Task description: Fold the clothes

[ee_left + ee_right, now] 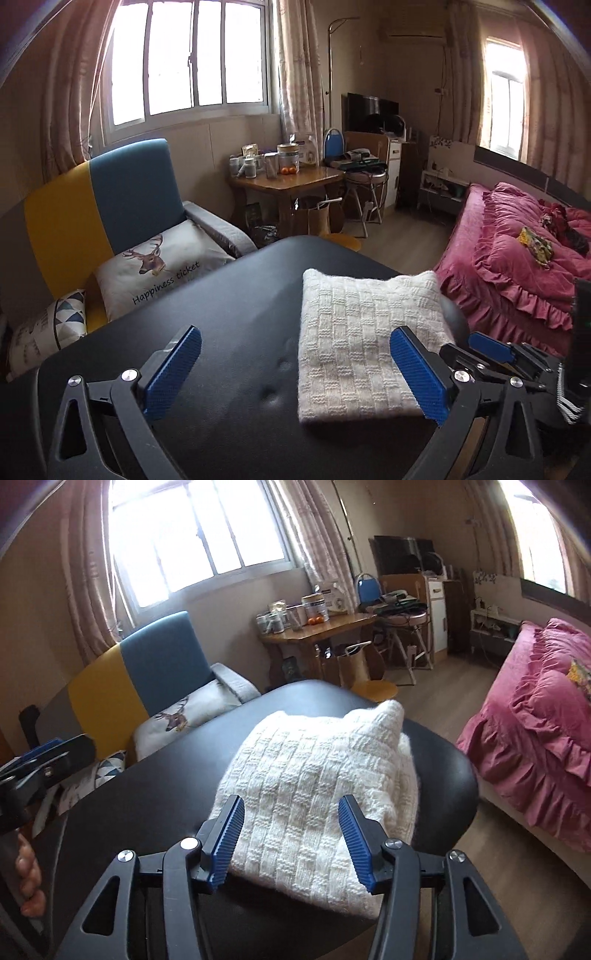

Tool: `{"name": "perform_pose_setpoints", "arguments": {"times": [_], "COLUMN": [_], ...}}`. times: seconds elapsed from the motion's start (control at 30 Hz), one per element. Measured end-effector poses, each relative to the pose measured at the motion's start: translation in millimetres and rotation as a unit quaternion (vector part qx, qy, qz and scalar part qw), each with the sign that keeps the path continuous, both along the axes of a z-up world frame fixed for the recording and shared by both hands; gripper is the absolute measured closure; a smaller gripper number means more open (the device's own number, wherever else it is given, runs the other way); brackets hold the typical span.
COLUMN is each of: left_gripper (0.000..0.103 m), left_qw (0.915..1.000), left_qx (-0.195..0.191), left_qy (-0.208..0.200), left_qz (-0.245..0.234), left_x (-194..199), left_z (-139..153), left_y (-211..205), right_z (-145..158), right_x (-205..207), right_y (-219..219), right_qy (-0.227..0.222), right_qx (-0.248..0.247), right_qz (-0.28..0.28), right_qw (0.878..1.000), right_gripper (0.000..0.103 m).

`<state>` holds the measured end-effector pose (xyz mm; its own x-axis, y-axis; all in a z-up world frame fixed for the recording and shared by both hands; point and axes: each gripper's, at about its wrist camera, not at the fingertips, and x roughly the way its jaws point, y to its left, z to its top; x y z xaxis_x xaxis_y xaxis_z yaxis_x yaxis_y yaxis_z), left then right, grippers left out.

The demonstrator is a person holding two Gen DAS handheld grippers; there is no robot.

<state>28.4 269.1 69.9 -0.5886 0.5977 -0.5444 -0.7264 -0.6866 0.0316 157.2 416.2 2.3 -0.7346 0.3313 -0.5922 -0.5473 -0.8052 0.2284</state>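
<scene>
A cream knitted garment (364,339), worked in a basket-weave pattern, lies folded into a thick rectangle on a black table (229,317), set toward the table's right edge and reaching close to its far right corner. In the right wrist view the same garment (314,775) shows one far corner standing up in a soft peak, with the near edge of the fold close to the table's near edge.

The left gripper (295,373) hangs over the near part of the table with its blue-padded jaws spread wide and holding nothing; its right pad sits in front of the garment's near right corner, though whether it touches the knit cannot be told. The right gripper (291,838) is likewise open and empty, its two ribbed blue pads spread either side of the garment's near edge, low over the knit. In the left wrist view it (491,349) appears at the table's right edge, just beside the garment.

Fingers of a hand (29,882) show at the left margin of the right wrist view. Beyond the table's far left edge stands a blue and yellow armchair (99,206) with a deer-print cushion (162,266); a pink ruffled bed (524,258) lies beyond the right edge.
</scene>
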Motion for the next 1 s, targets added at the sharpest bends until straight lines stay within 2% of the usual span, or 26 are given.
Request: {"name": "perform_pose_setpoints", "arguments": {"times": [0.13, 0.2, 0.27, 0.37, 0.5, 0.73, 1.0], "left_gripper": [0.000, 0.000, 0.000, 0.000, 0.000, 0.000, 0.002], "left_qw": [0.9997, 0.9997, 0.9994, 0.9992, 0.9998, 0.9991, 0.9990], "left_qx": [0.009, 0.019, 0.025, 0.026, 0.017, 0.016, 0.017], "left_qy": [0.022, 0.000, -0.021, -0.030, -0.013, -0.040, -0.039], "left_qz": [-0.007, -0.013, -0.013, -0.006, -0.002, 0.003, 0.011], "left_x": [16, 15, 13, 13, 16, 7, 8], "left_z": [14, 16, 15, 11, 10, 5, -1], "left_y": [-12, -17, -19, -20, -17, -12, -13], "right_z": [19, 26, 28, 24, 12, -3, -12], "right_x": [-8, -13, -18, -22, -26, -29, -25], "right_y": [-21, -31, -35, -32, -24, -24, -21], "right_qy": [-0.034, -0.048, -0.056, -0.054, -0.054, -0.065, -0.072], "right_qx": [0.091, 0.132, 0.149, 0.130, 0.092, 0.086, 0.084], "right_qz": [-0.053, -0.059, -0.060, -0.045, -0.023, -0.006, -0.007], "right_qw": [0.994, 0.988, 0.985, 0.989, 0.994, 0.994, 0.994], "right_gripper": [0.048, 0.048, 0.048, 0.048, 0.048, 0.048, 0.048]}}
